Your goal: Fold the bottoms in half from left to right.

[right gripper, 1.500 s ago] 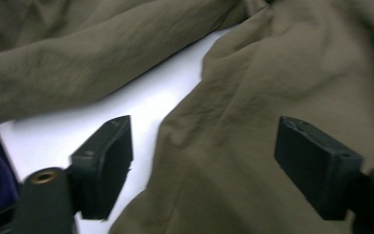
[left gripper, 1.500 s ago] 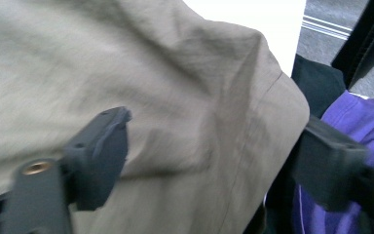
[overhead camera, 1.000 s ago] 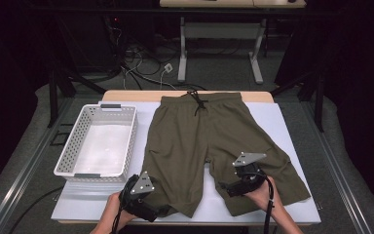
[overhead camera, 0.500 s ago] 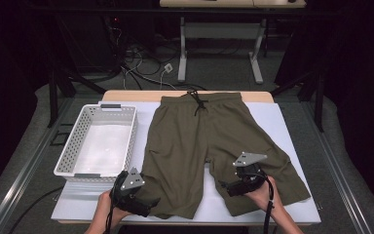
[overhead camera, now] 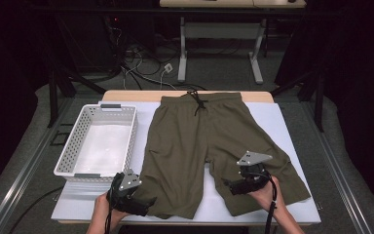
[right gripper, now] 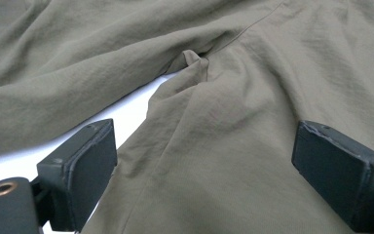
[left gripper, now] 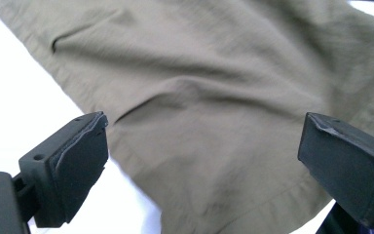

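Flat on white table (overhead camera: 292, 122), olive shorts (overhead camera: 209, 146) lie spread, waistband far, legs toward person. Left gripper (overhead camera: 143, 207) at left leg hem, jaws wide apart over cloth — nothing gripped. Right gripper (overhead camera: 229, 187) on right leg near crotch, jaws likewise wide apart. White basket (overhead camera: 65, 156) just left of shorts.

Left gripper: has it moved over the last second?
Yes. In the high view the left gripper slid left along the near table edge, ending under the white basket's near right corner, at the shorts' left hem.
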Demonstrator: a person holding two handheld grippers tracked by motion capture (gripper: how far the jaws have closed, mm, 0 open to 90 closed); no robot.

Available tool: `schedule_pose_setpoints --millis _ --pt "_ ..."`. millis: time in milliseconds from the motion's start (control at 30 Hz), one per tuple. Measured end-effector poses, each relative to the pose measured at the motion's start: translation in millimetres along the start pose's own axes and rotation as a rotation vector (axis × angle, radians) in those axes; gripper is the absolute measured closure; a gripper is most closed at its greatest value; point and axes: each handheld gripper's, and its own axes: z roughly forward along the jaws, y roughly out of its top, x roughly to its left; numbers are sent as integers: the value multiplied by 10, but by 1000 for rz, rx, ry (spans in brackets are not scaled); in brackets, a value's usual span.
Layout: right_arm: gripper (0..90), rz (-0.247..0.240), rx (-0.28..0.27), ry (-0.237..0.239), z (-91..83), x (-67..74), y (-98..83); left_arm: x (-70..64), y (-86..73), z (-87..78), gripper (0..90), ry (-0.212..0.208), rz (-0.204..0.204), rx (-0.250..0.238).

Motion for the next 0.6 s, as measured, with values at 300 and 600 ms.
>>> schedule_pose_setpoints --millis 300,600 --pt "91 -4 -1 -7 10 -17 -2 73 -114 35 105 2 -76 58" --pt "98 -8 4 -9 20 -3 -16 132 -232 162 297 -19 -135 140"
